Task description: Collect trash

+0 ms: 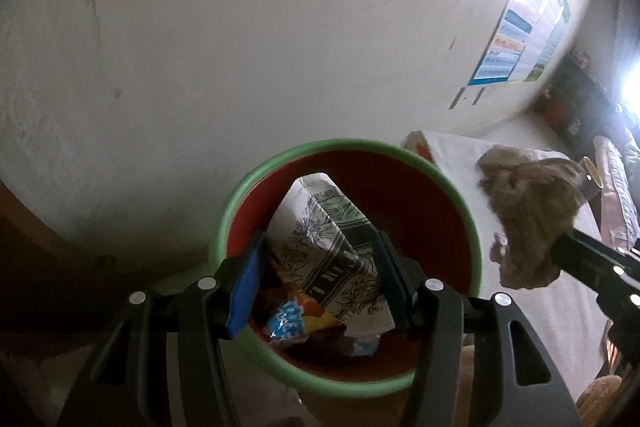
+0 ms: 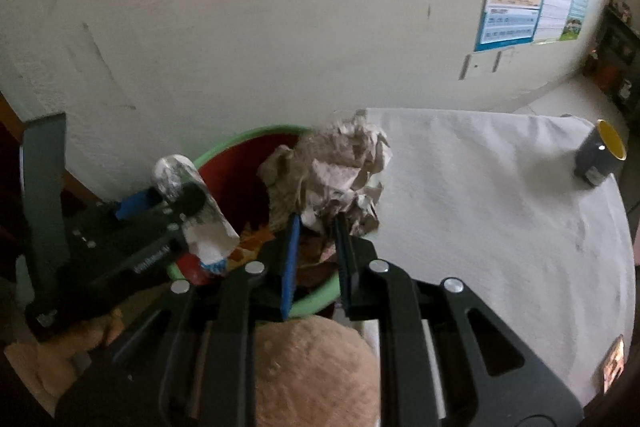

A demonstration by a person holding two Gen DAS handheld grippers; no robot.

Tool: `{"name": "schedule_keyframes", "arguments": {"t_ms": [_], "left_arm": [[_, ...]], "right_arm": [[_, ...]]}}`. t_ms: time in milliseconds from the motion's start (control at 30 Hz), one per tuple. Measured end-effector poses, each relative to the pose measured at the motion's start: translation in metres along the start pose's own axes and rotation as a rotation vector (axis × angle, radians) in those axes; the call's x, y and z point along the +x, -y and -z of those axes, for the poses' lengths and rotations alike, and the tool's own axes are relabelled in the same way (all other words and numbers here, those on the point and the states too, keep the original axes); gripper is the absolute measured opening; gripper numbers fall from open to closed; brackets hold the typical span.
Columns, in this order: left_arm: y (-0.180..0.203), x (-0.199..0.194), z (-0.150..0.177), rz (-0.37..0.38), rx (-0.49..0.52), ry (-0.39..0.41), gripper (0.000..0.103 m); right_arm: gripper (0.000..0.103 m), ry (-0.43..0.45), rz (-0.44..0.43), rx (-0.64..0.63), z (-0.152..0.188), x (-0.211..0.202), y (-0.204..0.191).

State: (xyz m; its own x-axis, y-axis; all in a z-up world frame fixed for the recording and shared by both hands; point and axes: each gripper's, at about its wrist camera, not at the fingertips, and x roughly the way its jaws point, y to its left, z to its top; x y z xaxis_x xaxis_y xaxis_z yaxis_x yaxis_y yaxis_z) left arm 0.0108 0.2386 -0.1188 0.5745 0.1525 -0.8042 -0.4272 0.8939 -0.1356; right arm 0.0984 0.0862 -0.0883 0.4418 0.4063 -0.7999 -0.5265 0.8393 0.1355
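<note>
Left claw (image 1: pixel 320 267) clamped my paper cup (image 1: pixel 332 251) over the bin (image 1: pixel 460 195) for dropping; right claw (image 2: pixel 316 227) pinched crumpled paper (image 2: pixel 332 171) at its rim.

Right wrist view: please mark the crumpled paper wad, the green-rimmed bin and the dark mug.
crumpled paper wad (image 2: pixel 336 175), right wrist view, middle of the wad
green-rimmed bin (image 2: pixel 224 145), right wrist view, far-left stretch of its green rim
dark mug (image 2: pixel 596 165), right wrist view, its dark outer wall
</note>
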Motion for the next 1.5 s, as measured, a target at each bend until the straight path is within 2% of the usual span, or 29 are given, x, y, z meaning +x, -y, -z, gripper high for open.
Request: {"name": "schedule_keyframes", "arguments": {"t_ms": [33,100,133,333,433,467,533,667,733,800,867,967,1100,1200,1267,1500], "left_arm": [[0.000,0.003,0.000,-0.003,-0.005,-0.008,0.054],[-0.001,0.007,0.000,-0.002,-0.014,-0.023,0.064],[-0.001,0.007,0.001,-0.005,-0.018,-0.021,0.070],[0.003,0.000,-0.001,0.010,-0.014,0.001,0.078],[0.019,-0.014,-0.004,0.046,0.017,0.053,0.083],[0.027,-0.019,-0.005,0.060,0.033,0.074,0.088],[0.050,-0.032,-0.005,0.099,0.074,0.129,0.095],[0.101,-0.055,-0.001,0.233,0.133,0.211,0.095],[0.125,-0.064,0.001,0.278,0.159,0.244,0.095],[0.151,-0.077,0.005,0.308,0.183,0.300,0.095],[0.172,-0.089,0.007,0.307,0.187,0.346,0.095],[0.194,-0.108,0.009,0.350,0.195,0.419,0.095],[0.219,-0.140,0.016,0.346,0.243,0.559,0.095],[0.230,-0.155,0.019,0.340,0.265,0.593,0.095],[0.234,-0.160,0.020,0.313,0.263,0.598,0.095],[0.239,-0.152,0.026,0.253,0.270,0.531,0.095]], "right_arm": [[0.031,-0.004,-0.005,0.001,-0.002,0.002,-0.002],[0.043,0.004,-0.008,0.007,-0.004,0.003,-0.004],[0.046,0.014,-0.012,0.011,-0.005,0.002,-0.004],[0.056,0.049,-0.022,0.030,-0.001,-0.014,0.005],[0.069,0.112,0.022,0.075,0.010,-0.039,0.030],[0.071,0.136,0.046,0.097,0.015,-0.050,0.042],[0.081,0.171,0.088,0.136,0.026,-0.068,0.064],[0.094,0.234,0.193,0.196,0.058,-0.111,0.109],[0.096,0.275,0.247,0.224,0.075,-0.130,0.126],[0.098,0.352,0.295,0.246,0.089,-0.150,0.139],[0.098,0.443,0.348,0.244,0.098,-0.170,0.148],[0.098,0.600,0.425,0.219,0.110,-0.197,0.157],[0.098,0.717,0.528,0.278,0.125,-0.216,0.170],[0.098,0.724,0.518,0.382,0.137,-0.223,0.188],[0.098,0.689,0.528,0.434,0.140,-0.224,0.198],[0.098,0.633,0.511,0.507,0.152,-0.219,0.212]]}}
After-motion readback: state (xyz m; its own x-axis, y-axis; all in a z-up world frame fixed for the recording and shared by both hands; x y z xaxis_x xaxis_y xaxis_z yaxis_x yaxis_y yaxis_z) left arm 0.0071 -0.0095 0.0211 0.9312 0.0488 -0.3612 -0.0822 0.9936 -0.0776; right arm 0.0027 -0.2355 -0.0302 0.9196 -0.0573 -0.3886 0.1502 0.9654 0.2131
